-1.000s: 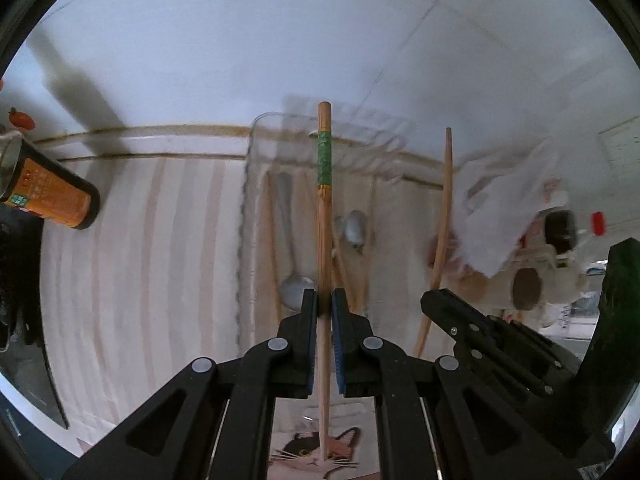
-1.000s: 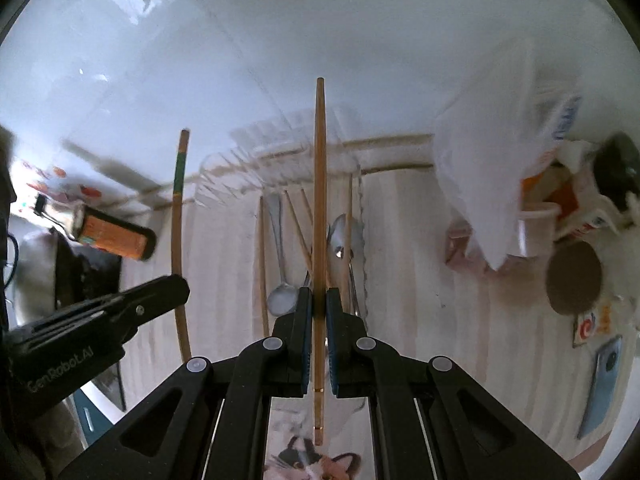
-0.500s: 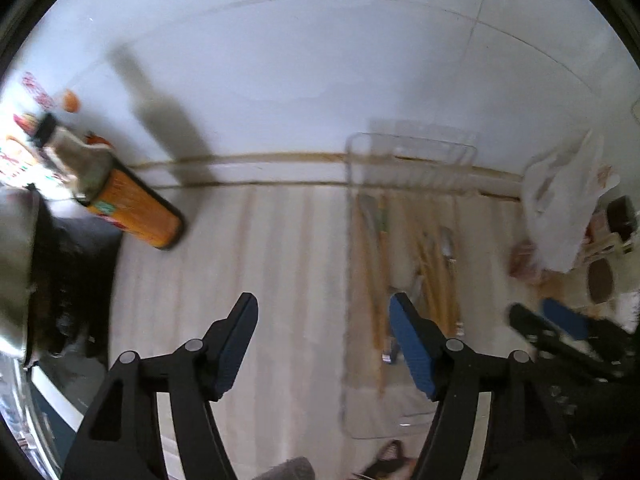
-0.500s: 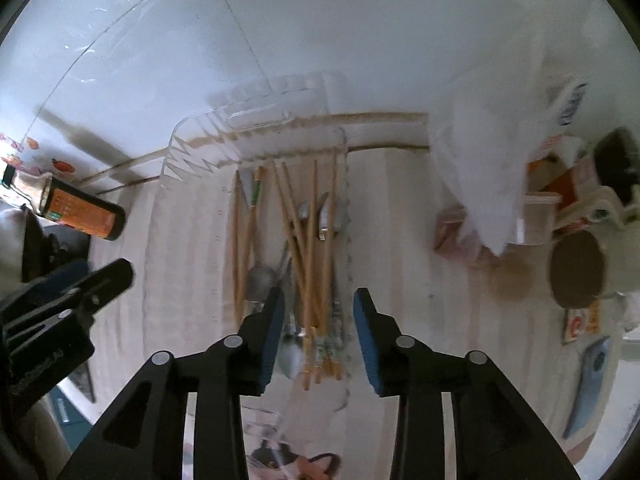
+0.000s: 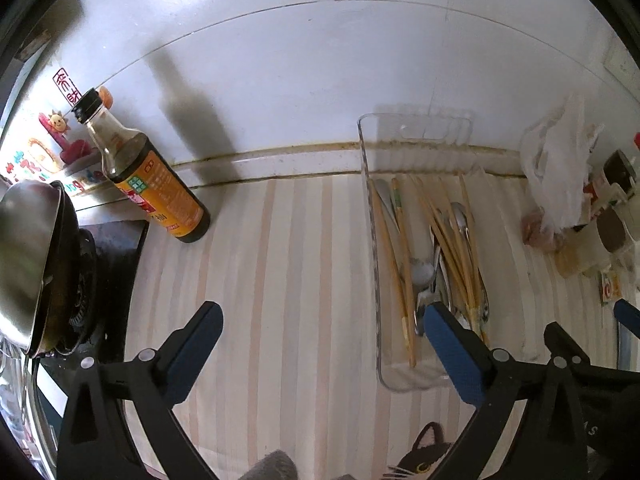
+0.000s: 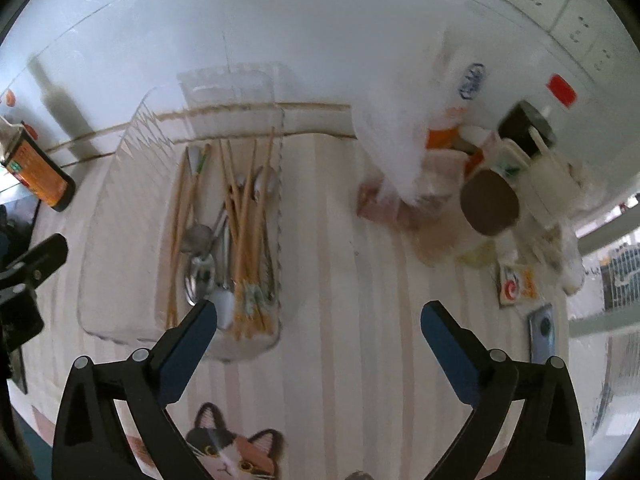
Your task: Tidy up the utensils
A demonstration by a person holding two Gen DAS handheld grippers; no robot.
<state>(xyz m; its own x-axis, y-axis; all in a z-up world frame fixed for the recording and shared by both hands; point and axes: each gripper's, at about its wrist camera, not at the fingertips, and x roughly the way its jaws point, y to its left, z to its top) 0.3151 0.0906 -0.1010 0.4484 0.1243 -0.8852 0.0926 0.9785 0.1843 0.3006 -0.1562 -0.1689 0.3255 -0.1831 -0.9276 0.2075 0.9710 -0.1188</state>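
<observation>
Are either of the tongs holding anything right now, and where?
Nothing held. Left tongs and right tongs are opening, empty; chopsticks lie in the tray.

Cream and pale-pink stripes run across the tabletop. Tan wooden chopsticks and silver spoons sit in the clear tray. Black tool with blue pads. Orange label on the dark bottle; white wall.
</observation>
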